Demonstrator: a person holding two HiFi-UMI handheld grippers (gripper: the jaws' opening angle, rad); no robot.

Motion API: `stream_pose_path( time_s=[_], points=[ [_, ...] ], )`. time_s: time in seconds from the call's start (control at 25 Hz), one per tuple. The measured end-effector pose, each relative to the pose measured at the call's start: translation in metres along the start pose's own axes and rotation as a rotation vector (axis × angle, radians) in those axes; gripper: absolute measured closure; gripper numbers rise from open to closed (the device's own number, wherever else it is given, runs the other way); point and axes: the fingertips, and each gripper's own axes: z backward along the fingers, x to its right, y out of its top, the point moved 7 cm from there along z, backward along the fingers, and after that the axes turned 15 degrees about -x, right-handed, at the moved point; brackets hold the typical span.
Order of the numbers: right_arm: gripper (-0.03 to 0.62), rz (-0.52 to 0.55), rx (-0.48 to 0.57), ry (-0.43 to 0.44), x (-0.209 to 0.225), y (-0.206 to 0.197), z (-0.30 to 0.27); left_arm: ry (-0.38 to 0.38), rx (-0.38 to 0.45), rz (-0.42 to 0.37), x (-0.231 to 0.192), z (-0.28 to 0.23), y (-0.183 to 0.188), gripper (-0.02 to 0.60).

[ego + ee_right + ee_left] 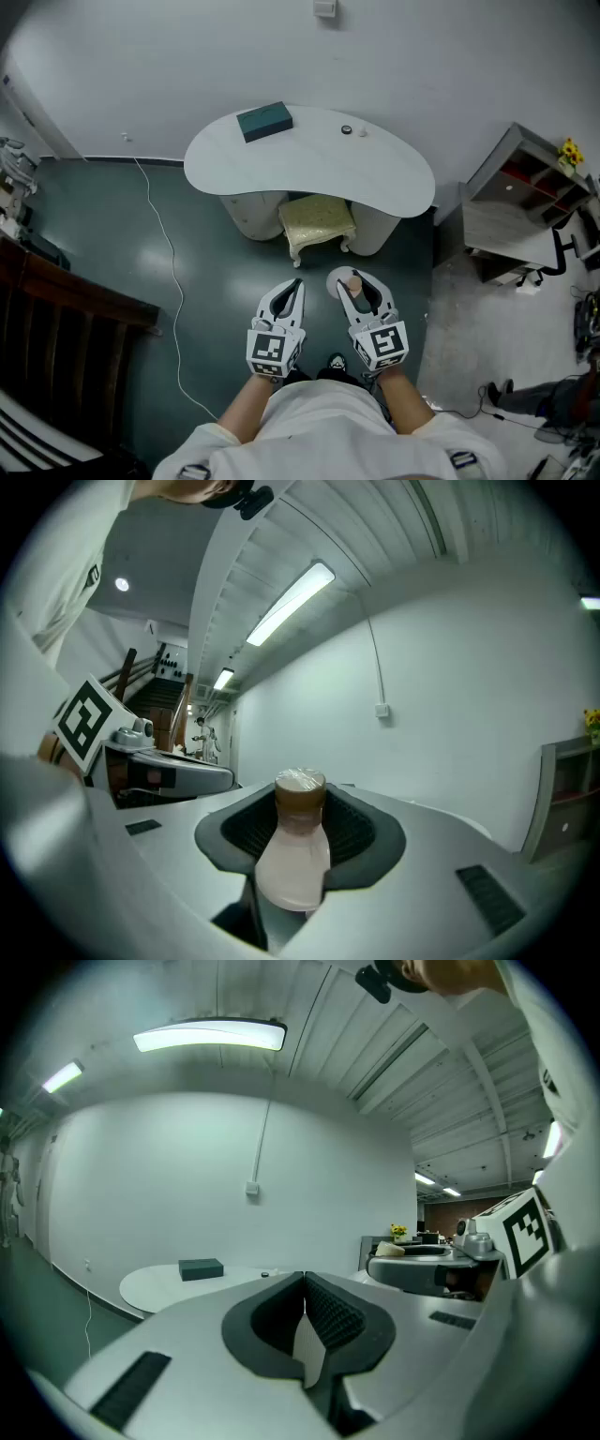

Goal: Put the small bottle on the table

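While right gripper clamps small bottle, cap forward along jaws, table stands well ahead. Left gripper jaws together, empty. Risk: smooth tapered body sliding from grip during carry; toppling at set-down.

No legible txt, labels or nos. anywhere.
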Motion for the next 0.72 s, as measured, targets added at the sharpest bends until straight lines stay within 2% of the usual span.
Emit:
stream_pose_path(
  time_s=[0.28,0.72],
  points=[
    [0.456,-0.019,-0.002,-0.023,0.01,0.003,0.021,-0.004,0.009,-0.003,0.017,0.0,0.006,0.561],
    [0.456,-0.01,-0.011,0.0,0.033,-0.011,0.04,0.002,-0.01,-0.005,0.048,-0.017,0.007,0.561]
  ],
)
